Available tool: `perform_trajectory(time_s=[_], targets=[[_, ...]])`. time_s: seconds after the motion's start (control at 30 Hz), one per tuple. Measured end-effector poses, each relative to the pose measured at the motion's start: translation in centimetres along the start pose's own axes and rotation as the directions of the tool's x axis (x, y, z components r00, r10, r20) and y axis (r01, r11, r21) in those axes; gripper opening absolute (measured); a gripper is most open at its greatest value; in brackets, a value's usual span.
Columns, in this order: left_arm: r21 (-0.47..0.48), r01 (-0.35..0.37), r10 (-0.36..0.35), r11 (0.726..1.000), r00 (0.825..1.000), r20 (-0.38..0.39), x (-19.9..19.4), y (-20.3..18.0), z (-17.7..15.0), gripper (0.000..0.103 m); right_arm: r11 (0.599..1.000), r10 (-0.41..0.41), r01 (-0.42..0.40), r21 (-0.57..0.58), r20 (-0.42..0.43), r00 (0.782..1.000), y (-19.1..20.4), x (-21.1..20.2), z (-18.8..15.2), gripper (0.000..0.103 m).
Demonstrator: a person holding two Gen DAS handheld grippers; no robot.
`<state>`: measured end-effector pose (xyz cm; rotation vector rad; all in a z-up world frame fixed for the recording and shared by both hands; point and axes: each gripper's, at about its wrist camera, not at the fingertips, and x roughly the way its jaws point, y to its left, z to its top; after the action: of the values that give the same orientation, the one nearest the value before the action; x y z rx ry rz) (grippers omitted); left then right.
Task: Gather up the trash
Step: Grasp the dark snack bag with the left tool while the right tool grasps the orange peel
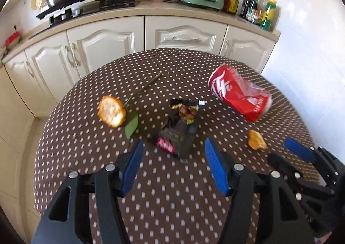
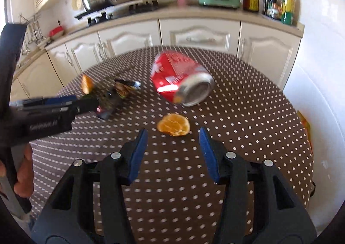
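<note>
Hovering over a polka-dotted worktop (image 1: 172, 190), the left gripper (image 1: 173, 165) is holding its blue fingers (image 1: 131, 170) spread wide and empty, aimed at a crumpled dark snack wrapper (image 1: 181, 129) lying just ahead. The left wrist view is showing what the other barely does: a round cracker (image 1: 111, 111) resting on a green leaf (image 1: 131, 125) with a long stem, left of the wrapper. A dented red soda can (image 1: 239, 92) is lying on its side to the right, and an orange peel scrap (image 1: 256, 140) is sitting near the right gripper (image 1: 301, 153).

From the right wrist view, the right gripper (image 2: 172, 155) is also standing released, its fingers (image 2: 208, 155) framing the peel (image 2: 173, 127), with bare cloth around it. The can (image 2: 181, 81) is lying just beyond, its silver end facing the camera. The left gripper (image 2: 64, 103) is crossing in from the left, covering part of the wrapper (image 2: 116, 95). The worktop's (image 2: 258, 114) curved edge is dropping away on the right.
</note>
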<state>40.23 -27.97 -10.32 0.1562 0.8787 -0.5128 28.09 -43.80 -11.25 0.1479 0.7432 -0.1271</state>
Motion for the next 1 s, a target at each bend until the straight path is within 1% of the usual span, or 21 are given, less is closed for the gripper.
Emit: perform_trajectory(time_s=[0.03,0.1,0.17,0.3,0.33,0.37,0.4,0.43,0.47,0.63,0.67,0.77,0.87,0.93,1.0], targets=[[0.012,-0.006,0.006,1.0,1.0,-0.004,0.5,-0.2,0.2,0.059,1.0,0.001,-0.001,-0.004,-0.009,1.0,-0.4,0.5,0.1,0.05],[0.041,-0.05,0.05,0.998,0.999,-0.009,1.8,-0.9,0.5,0.059,1.0,0.019,-0.019,-0.004,-0.044,0.999,-0.5,1.6,0.3,0.05],[0.06,-0.083,0.083,0.995,0.996,-0.009,2.8,-1.2,0.7,0.059,1.0,0.028,-0.029,-0.005,-0.058,0.998,-0.4,2.3,0.7,0.05],[0.081,-0.107,0.11,0.991,0.993,-0.033,4.5,-1.4,0.8,0.058,0.999,0.014,-0.017,-0.033,-0.092,0.996,0.2,3.7,1.3,0.05],[0.094,-0.117,0.121,0.989,0.992,-0.042,4.9,-1.5,0.8,0.049,0.999,0.011,-0.015,-0.036,-0.101,0.995,0.2,4.1,1.5,0.05],[0.096,-0.104,0.109,0.99,0.993,-0.043,5.1,-1.4,0.9,0.04,0.999,0.009,-0.014,-0.037,-0.115,0.993,0.3,4.5,1.6,0.05],[0.093,-0.088,0.092,0.992,0.995,-0.042,5.0,-1.4,0.9,0.036,0.999,0.007,-0.012,-0.037,-0.131,0.991,0.3,5.0,1.7,0.05],[0.092,-0.082,0.086,0.992,0.995,-0.044,4.9,-1.3,0.8,0.033,0.999,0.003,-0.008,-0.04,-0.13,0.992,0.4,5.2,2.0,0.049],[0.09,-0.079,0.084,0.993,0.996,-0.044,4.8,-1.2,0.9,0.032,0.999,-0.008,0.002,-0.048,-0.13,0.991,0.5,5.3,2.0,0.039],[0.065,-0.045,0.048,0.997,0.998,-0.042,3.7,-0.6,0.0,0.03,0.999,-0.01,0.004,-0.051,-0.11,0.994,0.7,4.9,1.9,0.039],[0.058,-0.033,0.036,0.998,0.999,-0.04,3.2,-0.4,-0.5,0.025,0.999,-0.007,0.003,-0.046,-0.101,0.995,0.7,4.5,1.8,0.039],[0.041,0.013,-0.011,0.999,1.0,-0.027,1.5,0.2,-1.6,0.023,0.999,0.01,-0.013,-0.034,-0.078,0.997,1.2,3.1,1.3,0.039],[0.042,0.037,-0.037,0.998,0.999,-0.002,-0.6,0.8,-3.0,0.021,0.999,0.032,-0.034,-0.032,-0.06,0.998,2.5,1.9,0.7,0.039],[0.041,0.048,-0.048,0.998,0.999,0.008,-1.7,1.3,-3.9,0.017,0.998,0.051,-0.053,-0.035,-0.044,0.998,3.6,1.0,0.3,0.039],[0.03,0.07,-0.07,0.997,0.997,0.025,-3.2,2.3,-5.0,0.016,0.996,0.073,-0.075,-0.044,-0.029,0.997,5.2,0.1,0.0,0.039]])
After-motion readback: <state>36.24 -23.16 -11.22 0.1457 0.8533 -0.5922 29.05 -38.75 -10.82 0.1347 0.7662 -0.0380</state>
